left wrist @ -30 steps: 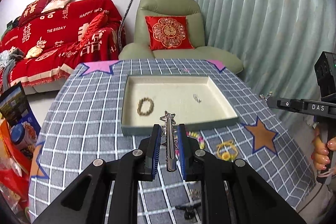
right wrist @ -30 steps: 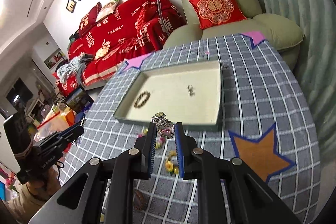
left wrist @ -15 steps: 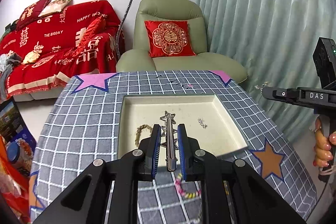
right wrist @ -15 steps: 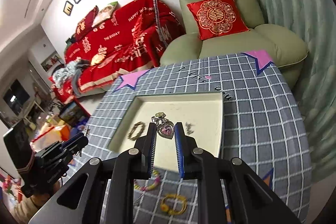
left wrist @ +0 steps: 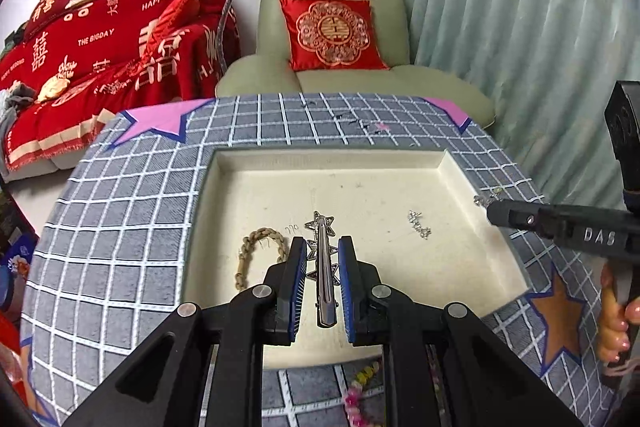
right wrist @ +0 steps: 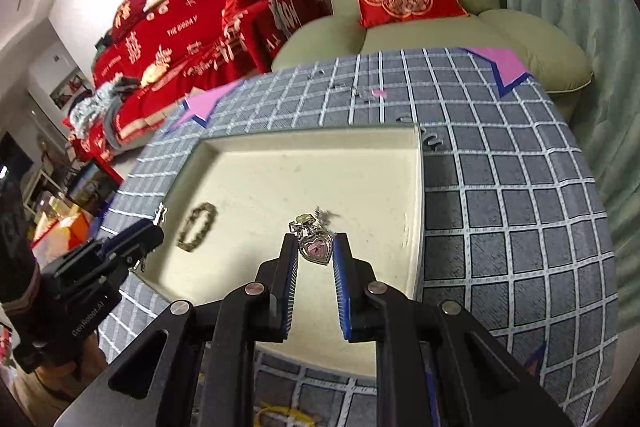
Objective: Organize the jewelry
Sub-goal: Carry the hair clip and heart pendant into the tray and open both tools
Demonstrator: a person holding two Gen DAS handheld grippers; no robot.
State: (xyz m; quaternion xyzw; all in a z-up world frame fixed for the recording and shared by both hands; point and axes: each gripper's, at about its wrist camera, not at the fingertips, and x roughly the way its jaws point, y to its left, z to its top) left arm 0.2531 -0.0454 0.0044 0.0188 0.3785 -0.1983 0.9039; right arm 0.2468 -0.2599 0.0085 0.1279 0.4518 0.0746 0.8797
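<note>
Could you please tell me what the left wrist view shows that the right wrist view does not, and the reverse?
Only the left wrist view shows the silver star hair clip full length in the left gripper, and a pink and yellow beaded bracelet on the cloth in front of the tray.

Only the right wrist view shows the pink heart pendant in the right gripper.

Both show the cream tray holding a braided bracelet and a small silver piece.
</note>
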